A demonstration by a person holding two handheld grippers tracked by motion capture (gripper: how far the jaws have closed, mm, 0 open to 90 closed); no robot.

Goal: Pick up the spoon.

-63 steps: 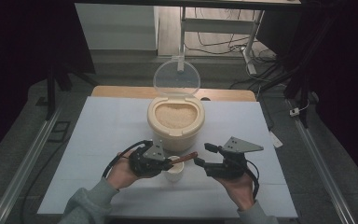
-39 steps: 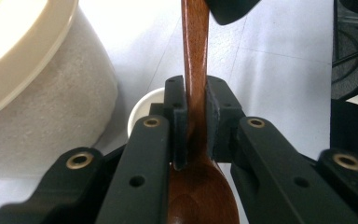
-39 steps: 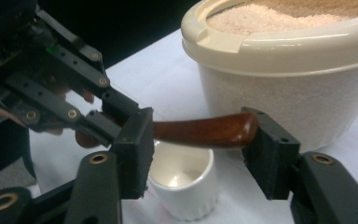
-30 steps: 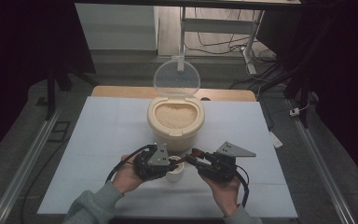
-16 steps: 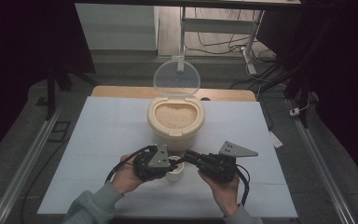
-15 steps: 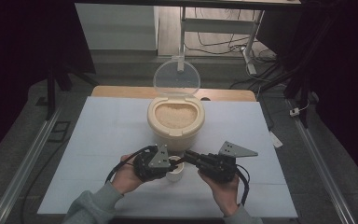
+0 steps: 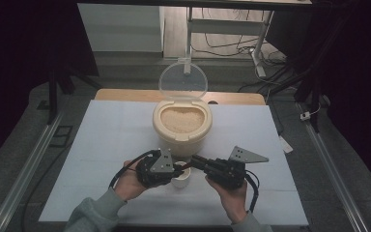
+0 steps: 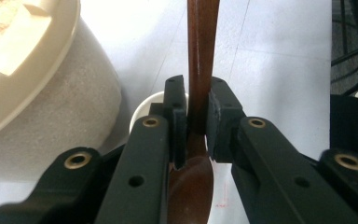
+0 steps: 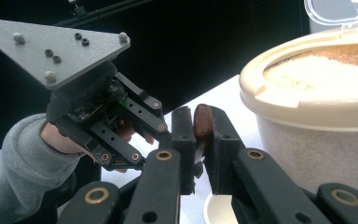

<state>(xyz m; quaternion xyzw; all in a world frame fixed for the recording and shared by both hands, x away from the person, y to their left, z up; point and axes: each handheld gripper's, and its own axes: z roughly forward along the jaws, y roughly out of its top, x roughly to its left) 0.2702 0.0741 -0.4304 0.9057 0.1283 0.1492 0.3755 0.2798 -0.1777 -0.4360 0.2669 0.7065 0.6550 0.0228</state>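
Wooden spoon (image 8: 200, 60) spans level between both sets of fingers above the small white cup (image 7: 180, 180), left gripper (image 7: 174, 166) clenched near its bowl, right gripper (image 7: 193, 162) clenched on the handle end.

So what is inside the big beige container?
The beige container is filled almost to the rim with pale rice. Its clear lid stands open behind. Anything below the rice surface is hidden.

Dark room, grey floor (image 7: 24, 145) (cables (image 7: 222, 46) behind), white-topped table (image 7: 106, 140).
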